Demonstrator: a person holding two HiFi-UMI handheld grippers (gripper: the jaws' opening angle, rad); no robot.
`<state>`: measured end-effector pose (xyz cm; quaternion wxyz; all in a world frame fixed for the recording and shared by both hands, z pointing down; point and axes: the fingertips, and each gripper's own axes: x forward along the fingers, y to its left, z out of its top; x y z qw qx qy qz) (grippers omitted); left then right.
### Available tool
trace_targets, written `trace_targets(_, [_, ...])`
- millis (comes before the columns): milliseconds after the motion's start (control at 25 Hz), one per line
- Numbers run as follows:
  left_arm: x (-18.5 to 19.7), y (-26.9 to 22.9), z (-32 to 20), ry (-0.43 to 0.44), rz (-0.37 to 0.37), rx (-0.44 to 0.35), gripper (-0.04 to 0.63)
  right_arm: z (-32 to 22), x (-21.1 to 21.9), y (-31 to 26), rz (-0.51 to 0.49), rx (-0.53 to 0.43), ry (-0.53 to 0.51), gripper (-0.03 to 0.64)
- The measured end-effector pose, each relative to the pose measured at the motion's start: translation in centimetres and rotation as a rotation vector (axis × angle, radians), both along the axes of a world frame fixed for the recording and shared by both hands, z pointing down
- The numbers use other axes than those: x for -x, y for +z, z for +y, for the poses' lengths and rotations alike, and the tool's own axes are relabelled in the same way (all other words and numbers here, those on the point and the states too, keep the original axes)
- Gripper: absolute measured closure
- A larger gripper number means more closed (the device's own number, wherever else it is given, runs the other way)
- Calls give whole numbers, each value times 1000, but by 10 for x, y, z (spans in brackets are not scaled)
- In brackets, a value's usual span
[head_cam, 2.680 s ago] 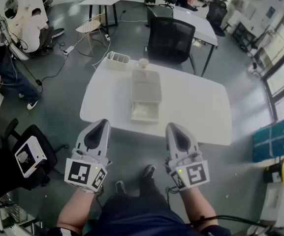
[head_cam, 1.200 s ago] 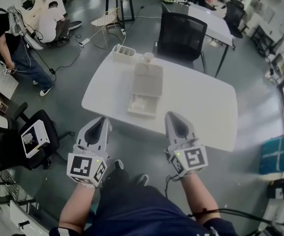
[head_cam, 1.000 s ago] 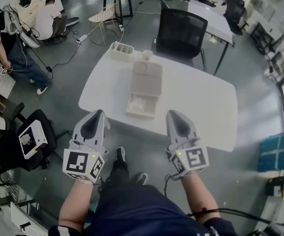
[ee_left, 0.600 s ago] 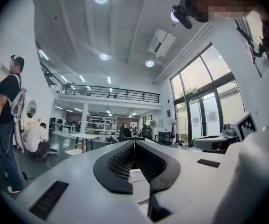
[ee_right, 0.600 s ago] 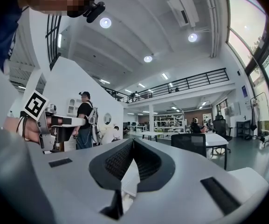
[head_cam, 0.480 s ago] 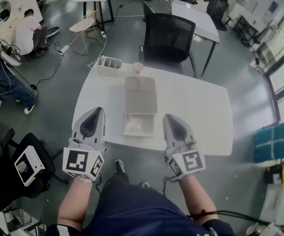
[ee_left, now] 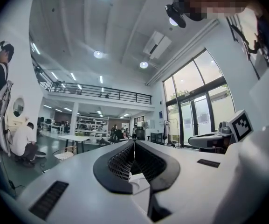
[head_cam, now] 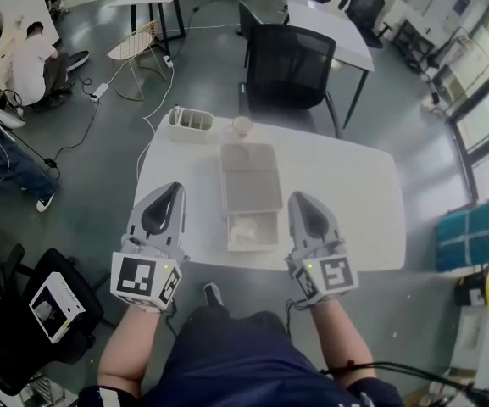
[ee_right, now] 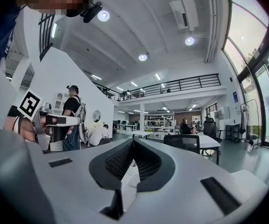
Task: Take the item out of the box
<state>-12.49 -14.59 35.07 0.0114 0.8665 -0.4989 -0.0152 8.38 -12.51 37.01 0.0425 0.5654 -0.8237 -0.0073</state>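
Note:
On the white table [head_cam: 346, 202] lies an open grey box, its lid [head_cam: 249, 176] folded back away from me and its base [head_cam: 269, 231] near the front edge. A white crumpled item [head_cam: 249, 231] rests in the base. My left gripper [head_cam: 174, 187] is raised at the table's front left, left of the box, jaws shut and empty. My right gripper [head_cam: 302, 197] is raised to the right of the box, also shut and empty. In both gripper views the jaws [ee_left: 134, 143] [ee_right: 133, 143] point up at the hall, so the box is not seen there.
A white slotted holder [head_cam: 191, 123] and a small cup [head_cam: 242, 125] stand at the table's far edge. A black chair [head_cam: 288, 70] sits behind the table. Another chair with a white device [head_cam: 56, 306] is at my lower left. People stand and crouch at the far left.
I have moved closer to the table, so the box now lies between the two grippers. Both grippers stay shut and side by side.

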Motion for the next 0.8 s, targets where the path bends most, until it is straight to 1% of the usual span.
trace_targets(120, [2,-5,-5,51,47,-41,565,-11,4,-1,3,-2,23,600])
trace_targets(240, [-2,-2,-12,69,40,-44,565,-18,7,1,9,-7,11,600])
trace_targets(320, [-8,3,-17,75,36,-34,565,-23,9,8,21,13,0,600])
trace_targets(480, [-18,20,-28,77,19,5,565,-37,12,28,24,76,-24,599])
trace_targets(720, [-38,59,-40,73,-39,102,563,-54,16,70,24,199,-124,596])
trace_targets(760, [-41,65,-42,79,-37,116,563,-57,16,74,21,216,-134,587])
trace_targets(800, [-44,71,-43,86,-29,129,563,-60,16,79,20,233,-145,554])
